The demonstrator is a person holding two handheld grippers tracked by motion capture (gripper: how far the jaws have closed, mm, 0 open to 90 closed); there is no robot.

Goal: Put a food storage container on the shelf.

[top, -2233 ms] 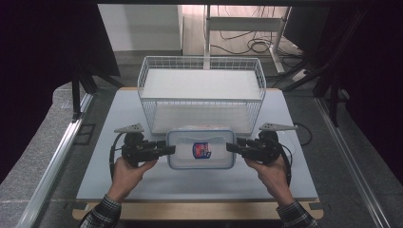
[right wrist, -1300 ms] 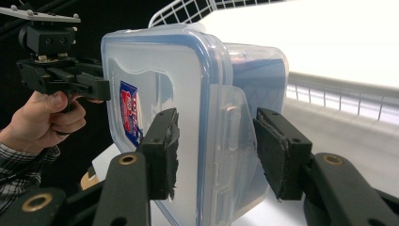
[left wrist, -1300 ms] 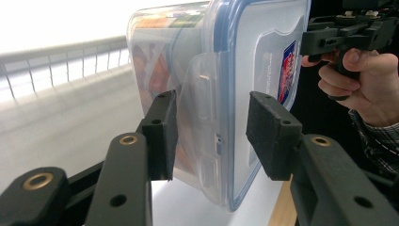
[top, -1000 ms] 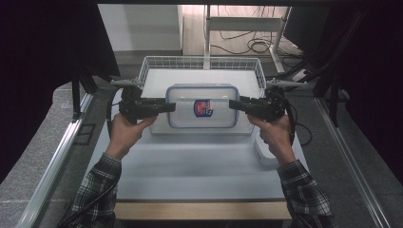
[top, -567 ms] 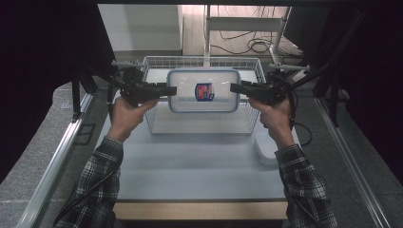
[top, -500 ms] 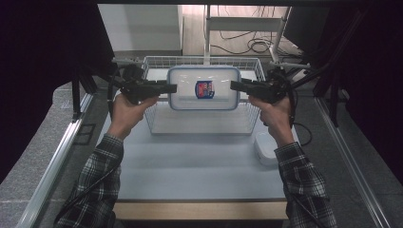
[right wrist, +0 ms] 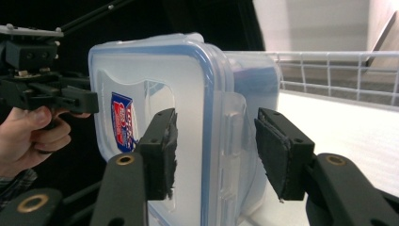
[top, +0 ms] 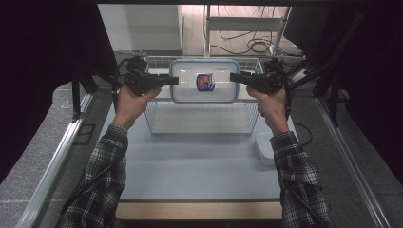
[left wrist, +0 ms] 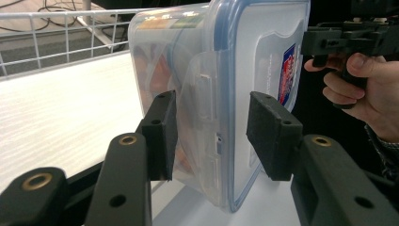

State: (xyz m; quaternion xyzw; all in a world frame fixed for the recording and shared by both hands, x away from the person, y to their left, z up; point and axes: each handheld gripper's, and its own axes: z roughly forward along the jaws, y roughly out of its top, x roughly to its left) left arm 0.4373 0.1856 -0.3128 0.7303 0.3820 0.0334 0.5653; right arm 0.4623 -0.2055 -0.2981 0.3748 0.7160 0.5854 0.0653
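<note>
Dark curtains and a cable-strewn floor frame a pale counter, on which stands a white wire basket; a small white object lies on the counter just beside my right forearm. Between my two grippers I hold a clear plastic container with a blue-rimmed lid and a red-and-blue label, lifted clear of the counter and hanging over the basket. My left gripper grasps one short end of the container: in the left gripper view its jaws stand on either side of the end latch, one black pad against the tub side and the other pad against the lid face. My right gripper grasps the opposite short end in the same manner; in the right gripper view one pad lies on the lid face and the other pad stands at the tub side, with the end latch between the jaws. Both pairs of jaws are thus clenched on the container, neither released. Seen along my jaws, the container stands on edge with its lid turned sideways; from above, the lid faces upward and the label is centred between the two grippers. Beyond my left jaws, the opposite hand is visible gripping its tool; beyond my right jaws, the other hand appears likewise. Plaid sleeves cover both forearms.
</note>
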